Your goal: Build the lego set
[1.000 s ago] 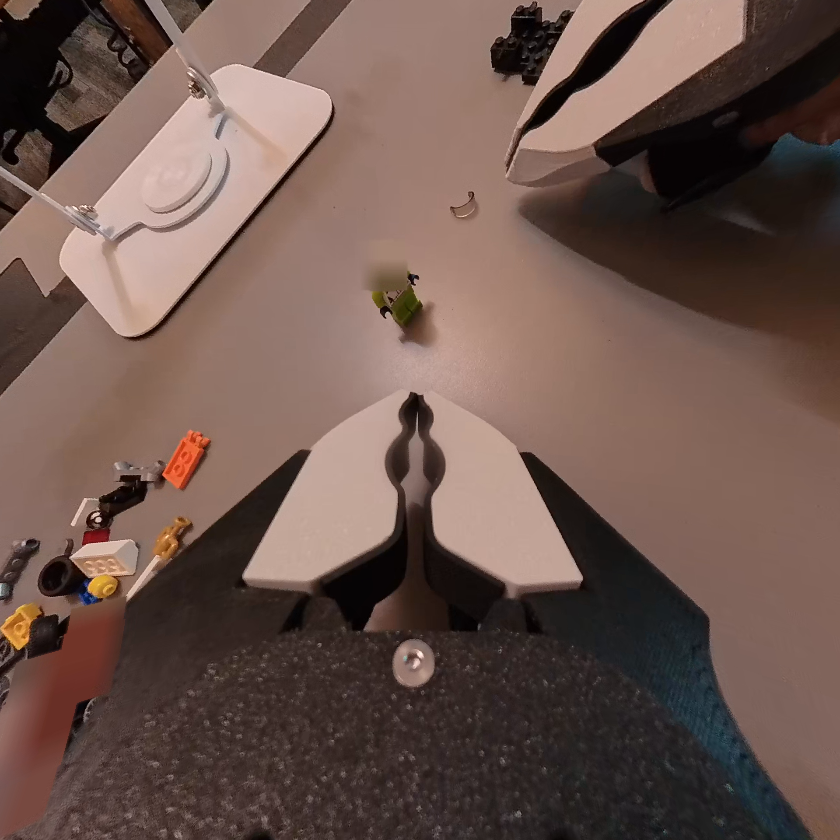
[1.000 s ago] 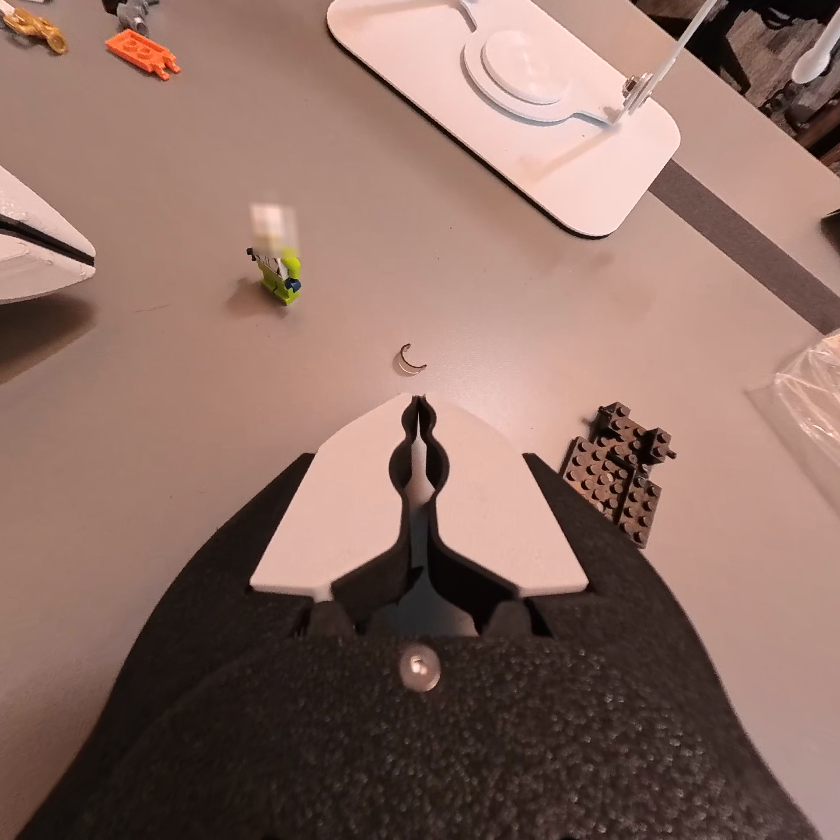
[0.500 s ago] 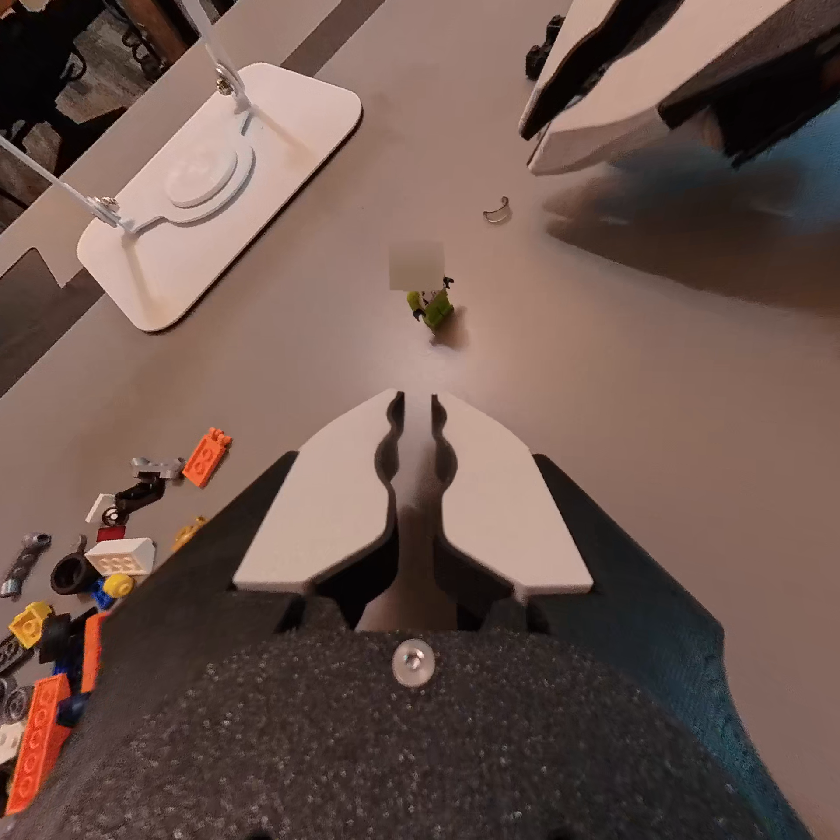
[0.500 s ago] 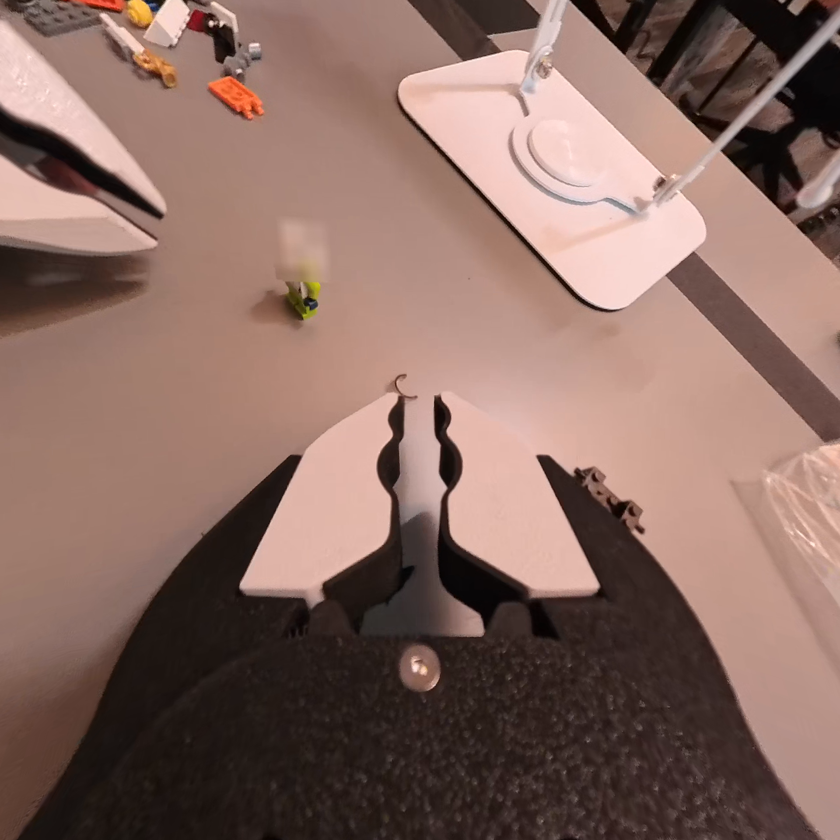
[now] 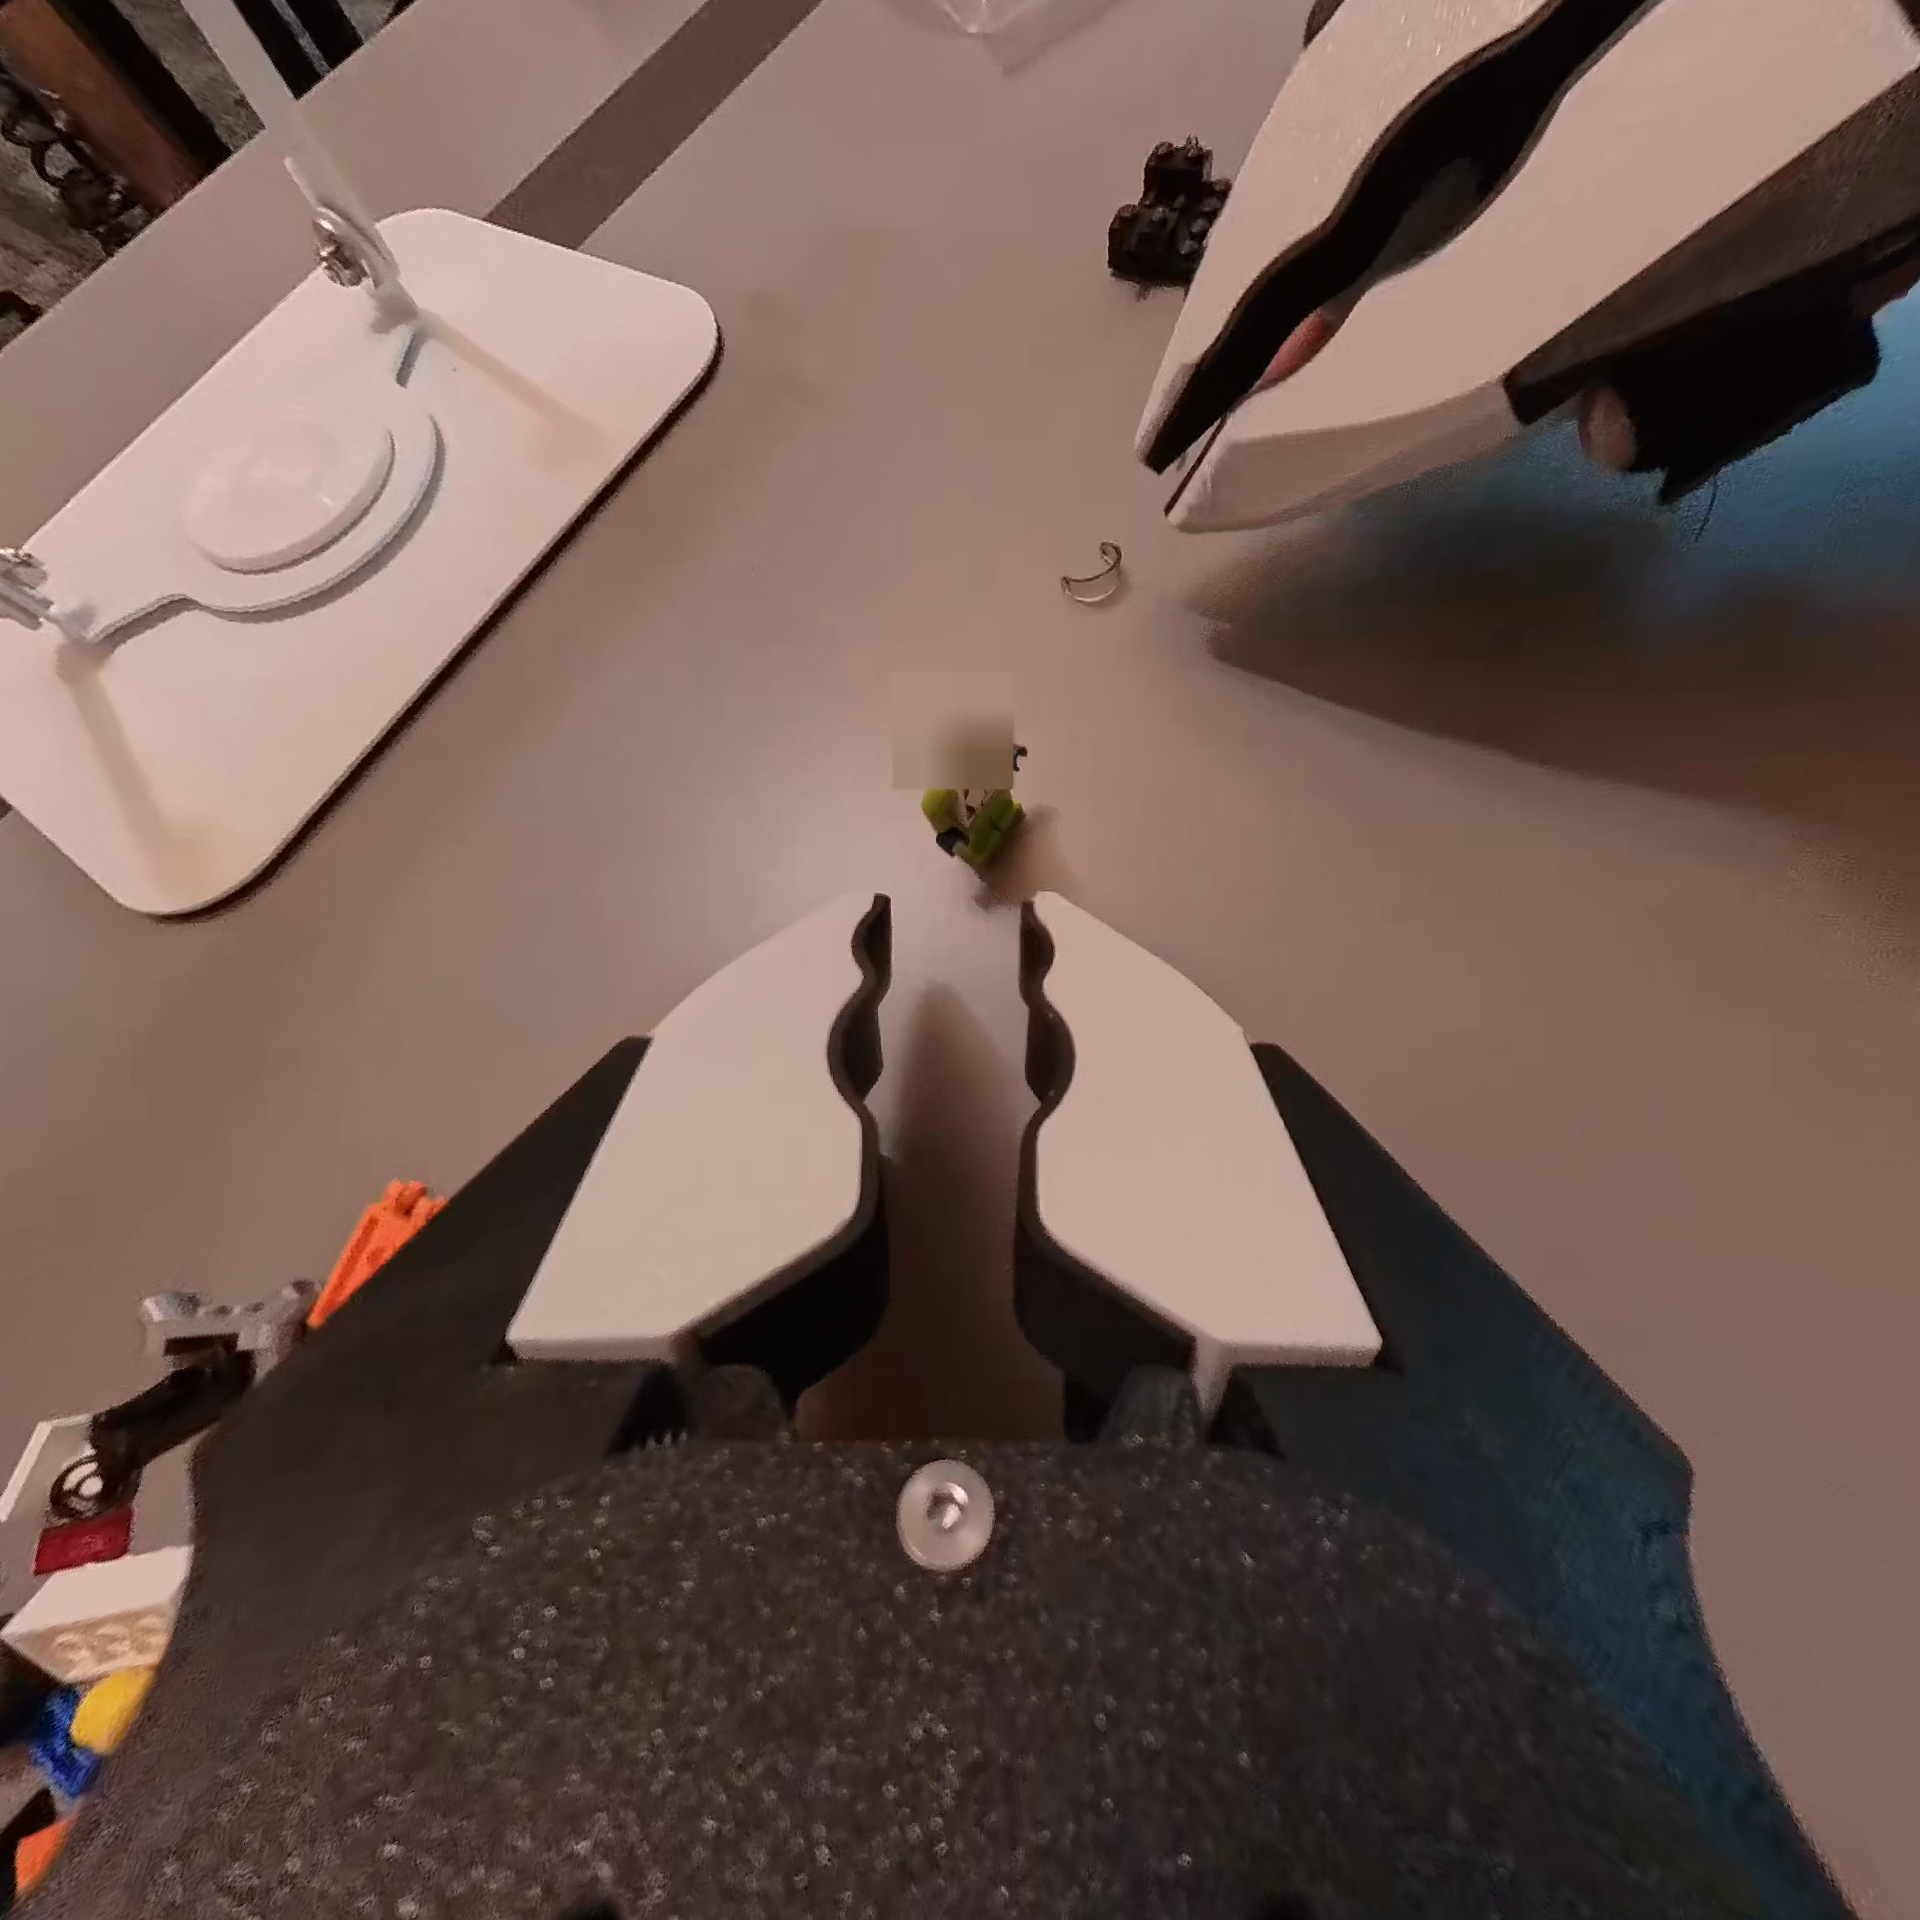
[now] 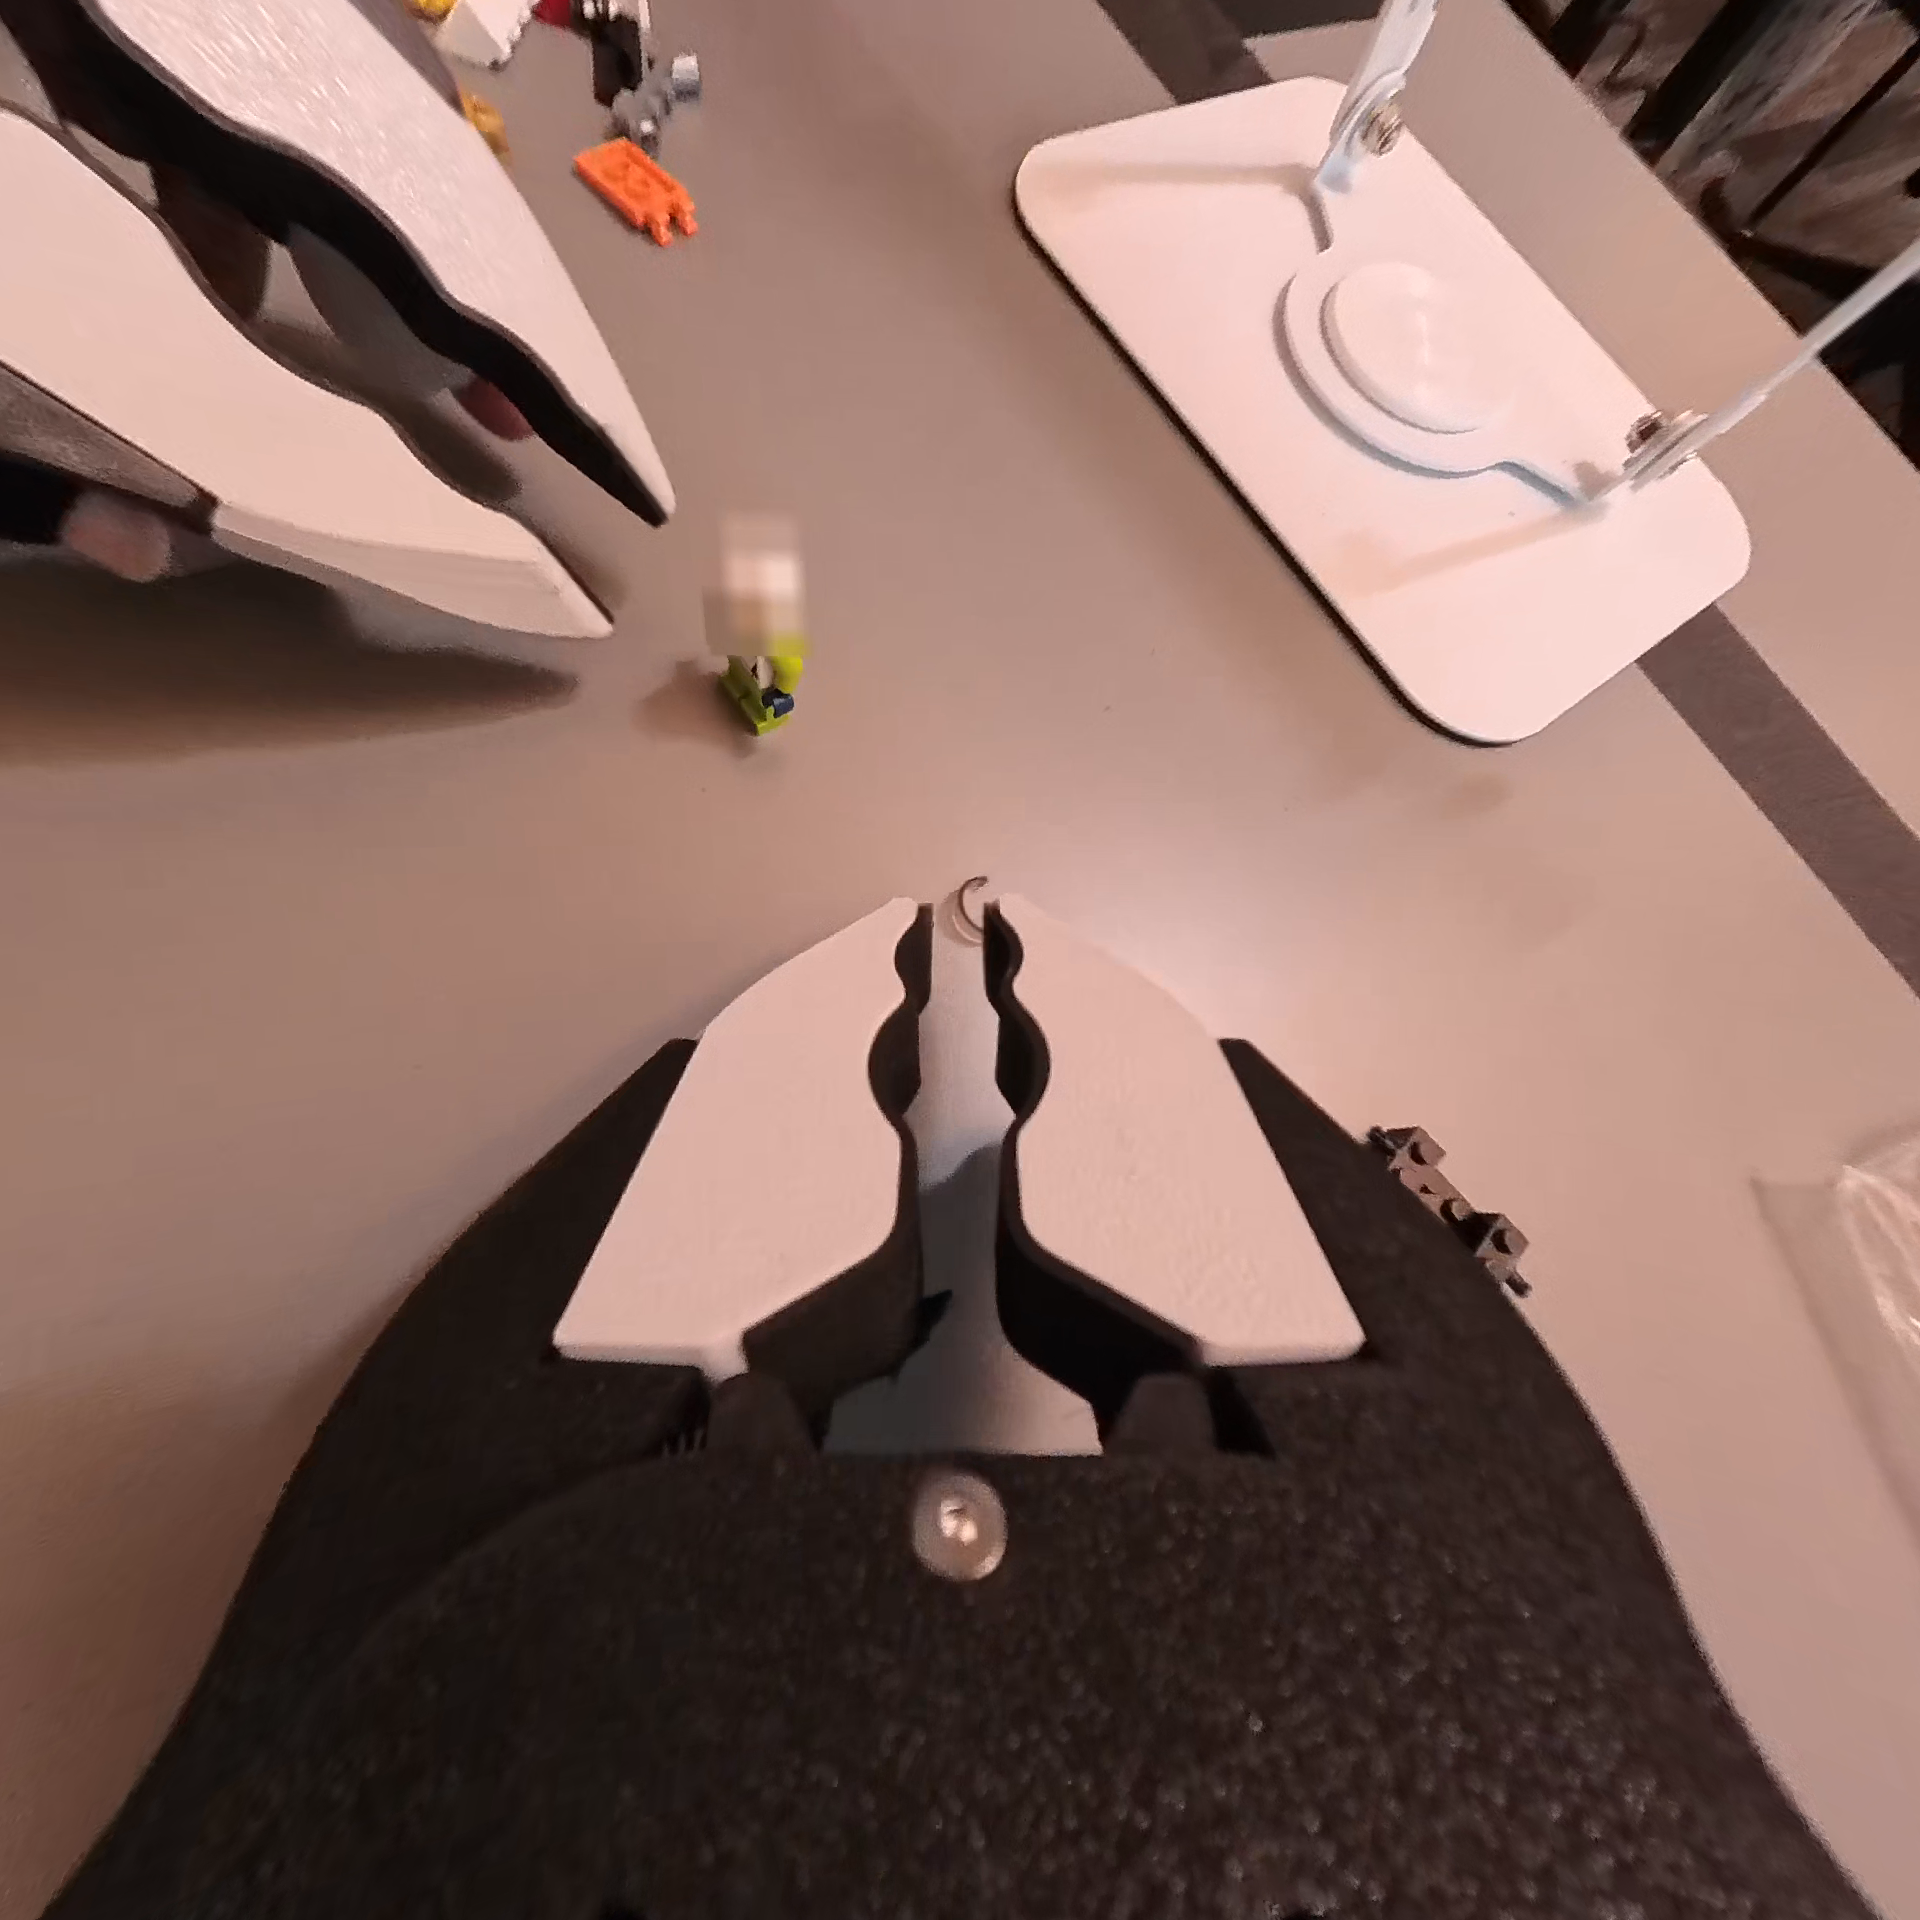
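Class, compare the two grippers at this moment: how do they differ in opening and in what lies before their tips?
The left gripper gapes wider; the right gripper shows a narrower gap. The left gripper's tips face the green minifigure; the right gripper's tips flank the small curved clear piece. Both are open, empty, white-fingered.

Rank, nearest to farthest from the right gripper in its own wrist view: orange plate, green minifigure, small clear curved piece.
From the right gripper:
1. Small clear curved piece, at its fingertips.
2. Green minifigure, ahead, slightly left.
3. Orange plate, far ahead, left.
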A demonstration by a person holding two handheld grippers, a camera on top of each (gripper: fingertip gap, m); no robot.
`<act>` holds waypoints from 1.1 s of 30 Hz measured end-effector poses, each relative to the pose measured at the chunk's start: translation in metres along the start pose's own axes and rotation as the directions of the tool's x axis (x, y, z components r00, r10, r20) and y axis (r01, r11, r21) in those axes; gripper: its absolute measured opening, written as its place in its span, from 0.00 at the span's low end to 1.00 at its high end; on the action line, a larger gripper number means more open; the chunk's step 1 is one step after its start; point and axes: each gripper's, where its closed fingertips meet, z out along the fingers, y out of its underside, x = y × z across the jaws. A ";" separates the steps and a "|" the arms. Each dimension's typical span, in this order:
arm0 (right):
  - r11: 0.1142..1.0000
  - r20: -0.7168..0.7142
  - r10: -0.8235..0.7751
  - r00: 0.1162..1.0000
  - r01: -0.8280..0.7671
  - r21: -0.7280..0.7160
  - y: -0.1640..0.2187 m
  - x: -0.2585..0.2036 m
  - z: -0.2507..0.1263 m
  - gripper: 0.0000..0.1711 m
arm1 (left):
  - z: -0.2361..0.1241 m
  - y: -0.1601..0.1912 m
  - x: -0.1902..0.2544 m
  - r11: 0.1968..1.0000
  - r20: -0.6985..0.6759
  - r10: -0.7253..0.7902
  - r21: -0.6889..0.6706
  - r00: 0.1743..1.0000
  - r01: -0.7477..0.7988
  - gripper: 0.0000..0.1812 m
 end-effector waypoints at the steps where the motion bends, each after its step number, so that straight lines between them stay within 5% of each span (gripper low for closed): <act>1: 1.000 0.002 0.009 1.000 -0.009 0.007 0.000 0.001 -0.001 0.05 | 0.002 0.001 0.000 1.000 -0.004 0.004 -0.006 1.000 -0.004 0.14; 6: 1.000 0.033 -0.011 0.999 0.011 -0.002 0.008 -0.001 -0.005 0.00 | 0.007 0.004 -0.004 1.000 -0.024 -0.012 -0.022 1.000 0.011 0.18; 14: 0.986 0.101 -0.127 0.987 0.137 -0.098 0.015 0.001 0.009 0.09 | 0.007 0.007 -0.003 1.000 -0.016 0.000 -0.021 1.000 0.000 0.19; 33: 0.972 0.182 -0.172 0.968 0.197 -0.131 0.013 0.000 0.022 0.01 | 0.003 0.011 0.001 1.000 -0.028 0.005 -0.021 1.000 -0.006 0.18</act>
